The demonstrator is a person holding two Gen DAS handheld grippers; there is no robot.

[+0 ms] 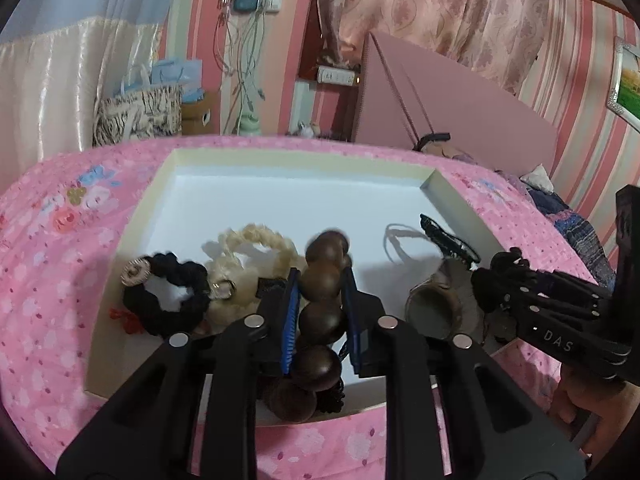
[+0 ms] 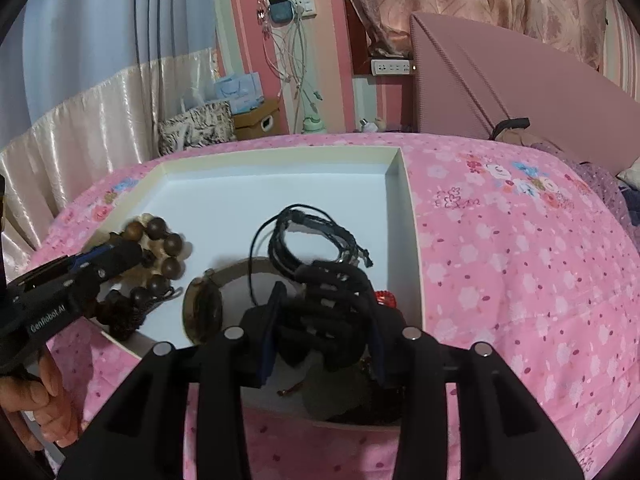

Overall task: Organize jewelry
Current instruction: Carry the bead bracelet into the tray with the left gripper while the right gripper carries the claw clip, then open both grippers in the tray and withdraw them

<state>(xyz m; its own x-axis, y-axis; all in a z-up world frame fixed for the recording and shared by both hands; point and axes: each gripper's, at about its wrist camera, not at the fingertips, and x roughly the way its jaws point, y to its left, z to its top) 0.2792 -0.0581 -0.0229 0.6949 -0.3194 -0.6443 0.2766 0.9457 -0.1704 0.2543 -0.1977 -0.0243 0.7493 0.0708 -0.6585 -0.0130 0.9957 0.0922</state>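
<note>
A shallow white tray (image 1: 280, 196) lies on the pink bed. My left gripper (image 1: 320, 280) is shut on a dark wooden bead bracelet (image 1: 320, 316), held above the tray's near edge; it also shows in the right wrist view (image 2: 168, 256). My right gripper (image 2: 324, 320) is shut on a black scrunchie (image 2: 332, 300), over the tray's near right part. In the tray lie another black scrunchie (image 1: 168, 300), a cream scrunchie (image 1: 256, 252), a black cord bracelet (image 2: 304, 236) and a brown bangle (image 2: 204, 312).
The pink floral bedspread (image 2: 520, 260) surrounds the tray. A pink headboard (image 1: 440, 100) stands behind at the right. Bags and a cardboard box (image 1: 160, 108) sit beyond the bed's far edge, by the curtain. A small red item (image 2: 386, 298) lies at the tray's right wall.
</note>
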